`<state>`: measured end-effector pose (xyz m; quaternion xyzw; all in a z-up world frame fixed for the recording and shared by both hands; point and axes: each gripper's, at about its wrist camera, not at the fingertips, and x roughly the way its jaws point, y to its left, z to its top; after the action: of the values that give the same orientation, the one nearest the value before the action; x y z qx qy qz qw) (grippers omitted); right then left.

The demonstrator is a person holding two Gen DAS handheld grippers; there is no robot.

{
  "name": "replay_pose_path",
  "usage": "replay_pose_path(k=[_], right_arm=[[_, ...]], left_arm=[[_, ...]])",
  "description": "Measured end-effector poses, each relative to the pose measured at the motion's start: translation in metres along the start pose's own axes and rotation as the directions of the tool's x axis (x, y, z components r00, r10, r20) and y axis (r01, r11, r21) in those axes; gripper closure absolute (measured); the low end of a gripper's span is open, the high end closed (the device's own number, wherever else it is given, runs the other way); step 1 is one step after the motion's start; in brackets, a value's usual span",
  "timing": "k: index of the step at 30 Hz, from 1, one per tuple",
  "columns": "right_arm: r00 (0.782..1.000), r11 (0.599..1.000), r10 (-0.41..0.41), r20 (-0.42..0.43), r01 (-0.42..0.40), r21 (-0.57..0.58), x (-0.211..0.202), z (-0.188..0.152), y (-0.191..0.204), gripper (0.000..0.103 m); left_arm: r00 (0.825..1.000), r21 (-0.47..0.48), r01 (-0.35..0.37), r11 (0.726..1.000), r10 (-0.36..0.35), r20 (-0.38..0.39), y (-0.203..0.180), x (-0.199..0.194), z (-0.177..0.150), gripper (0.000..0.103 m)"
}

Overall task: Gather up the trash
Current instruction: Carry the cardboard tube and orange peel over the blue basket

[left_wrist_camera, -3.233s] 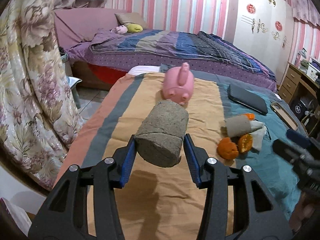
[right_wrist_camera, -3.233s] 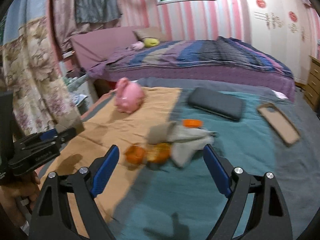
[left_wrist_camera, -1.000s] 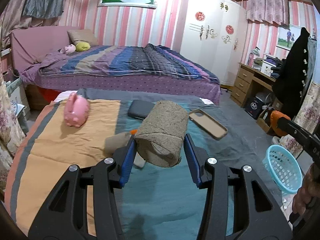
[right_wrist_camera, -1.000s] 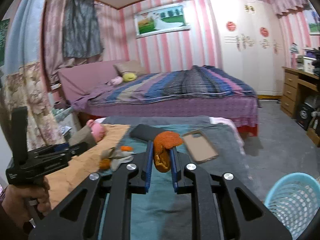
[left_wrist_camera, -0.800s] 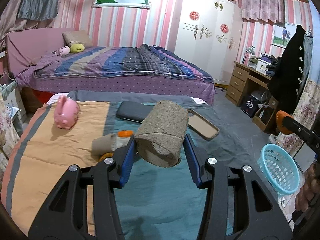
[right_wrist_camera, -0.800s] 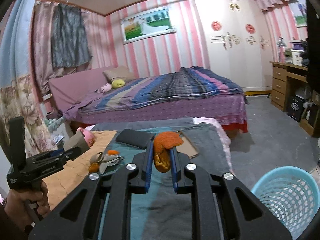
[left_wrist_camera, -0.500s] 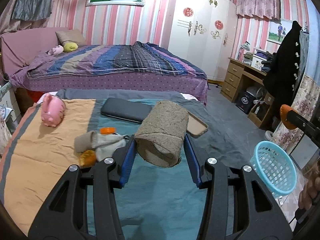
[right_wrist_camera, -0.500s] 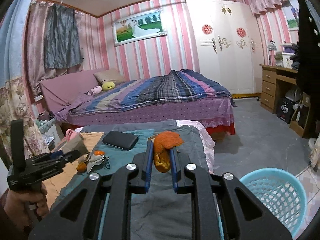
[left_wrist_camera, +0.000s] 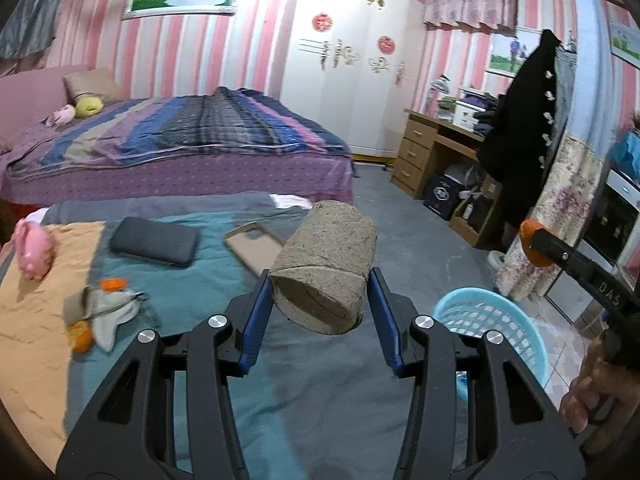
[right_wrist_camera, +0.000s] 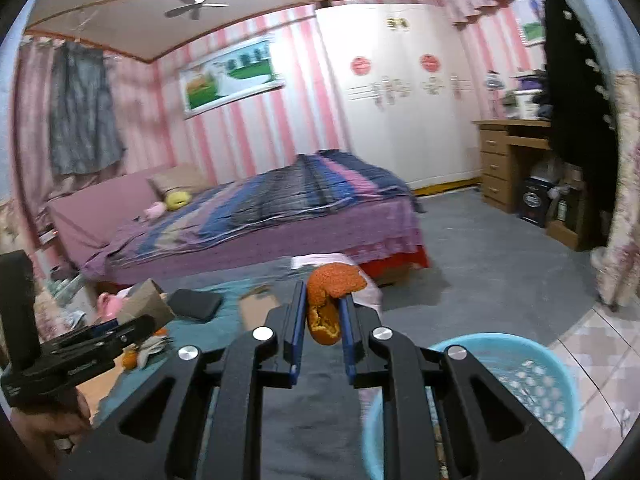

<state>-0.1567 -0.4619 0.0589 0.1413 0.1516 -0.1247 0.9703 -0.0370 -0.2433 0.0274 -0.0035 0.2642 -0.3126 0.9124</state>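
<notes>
The cardboard roll [left_wrist_camera: 326, 266] is sitting clamped crosswise in the left gripper [left_wrist_camera: 322, 312], while the orange peel [right_wrist_camera: 330, 300] is pinched in the right gripper [right_wrist_camera: 322, 332]; the blue basket [right_wrist_camera: 520, 364] is lying below-right (nearer the right hand).

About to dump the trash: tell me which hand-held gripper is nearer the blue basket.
Right. The right hand-held gripper, shut on an orange peel, sits just left of the blue basket. The left hand-held gripper, holding a cardboard roll, is over the bed, farther left.
</notes>
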Motion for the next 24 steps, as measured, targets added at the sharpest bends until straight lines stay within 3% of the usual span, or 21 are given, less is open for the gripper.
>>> replay_pose_path(k=[8, 24], right_arm=[[0.995, 0.994, -0.103, -0.009, 0.103, -0.044, -0.01, 0.008, -0.037, 0.087], [0.996, 0.996, -0.087, -0.011, 0.087, -0.006, -0.017, 0.012, -0.066, 0.086]], left_arm=[[0.999, 0.05, 0.039, 0.998, -0.039, -0.01, -0.048, 0.016, 0.005, 0.057], [0.998, 0.067, 0.056, 0.996, -0.054, -0.031, -0.07, 0.033, 0.002, 0.057]])
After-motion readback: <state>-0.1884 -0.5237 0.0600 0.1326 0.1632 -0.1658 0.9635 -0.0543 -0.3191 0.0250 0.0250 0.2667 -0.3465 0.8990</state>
